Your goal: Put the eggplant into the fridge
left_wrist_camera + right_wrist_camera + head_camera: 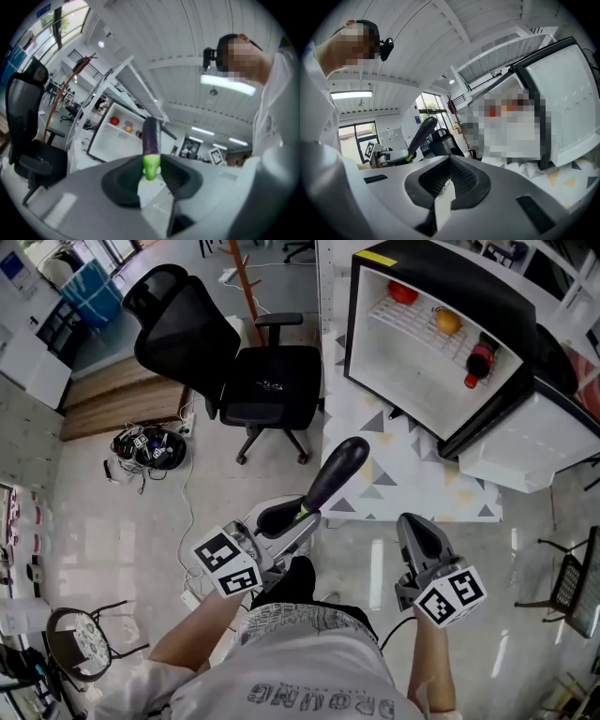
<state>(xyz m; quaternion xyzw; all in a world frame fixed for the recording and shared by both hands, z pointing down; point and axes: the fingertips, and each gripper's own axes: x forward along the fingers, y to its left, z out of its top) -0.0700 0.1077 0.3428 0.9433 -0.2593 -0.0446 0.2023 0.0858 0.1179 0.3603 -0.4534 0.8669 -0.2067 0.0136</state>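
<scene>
Eggplant, dark purple with a green stem end, sits just below the middle of the head view, slanting toward the upper right and well apart from the fridge. That fridge, black outside and white inside, fills the upper right with its door swung open toward the right edge. It stands on a pale mat printed with grey and yellow triangles, which reaches down to the centre. A black office chair takes the upper left centre, beside the mat. The left gripper, below the centre, has its jaws clamped on the eggplant's green stem end; in the left gripper view the eggplant rises from between that gripper's dark pads. The right gripper, lower right of centre, has its jaws together with nothing between them, as the right gripper view shows. A tangle of black cables lies at middle left. On the fridge's wire shelf rest a red bottle, an orange fruit and a red fruit.
</scene>
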